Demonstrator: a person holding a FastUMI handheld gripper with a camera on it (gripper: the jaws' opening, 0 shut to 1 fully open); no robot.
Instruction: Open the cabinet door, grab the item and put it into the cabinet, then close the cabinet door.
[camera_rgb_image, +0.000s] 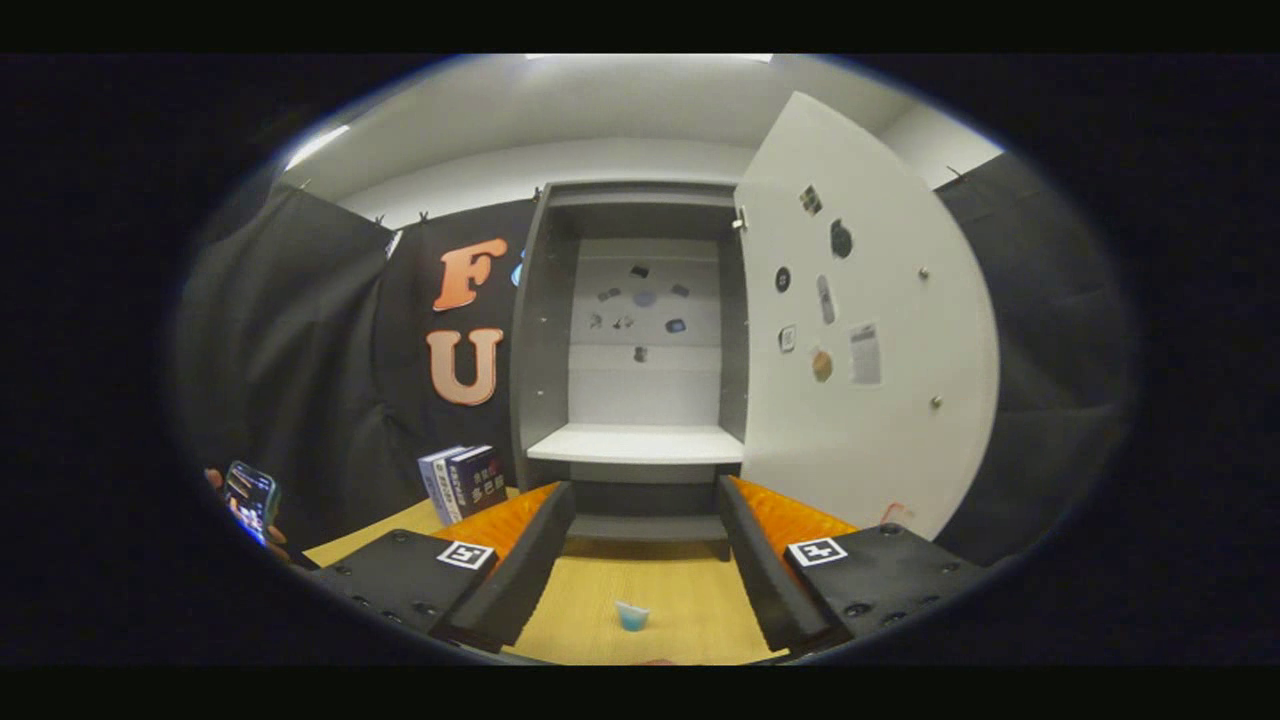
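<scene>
Grey cabinet standing upright on wooden worktop, white door swung wide open to the right, bare white shelf inside. Small blue cup upright on worktop, between the spread fingers, untouched.

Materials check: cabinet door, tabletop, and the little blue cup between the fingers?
White cabinet door: likely painted or laminated board, matte, flat, with small metal-looking studs. Tan wooden-looking tabletop: wood or wood-grain laminate, judging by faint lines; can't tell which. Small blue translucent cup: probably plastic, light passes through its rim. It sits between the open gripper fingers, untouched.
</scene>
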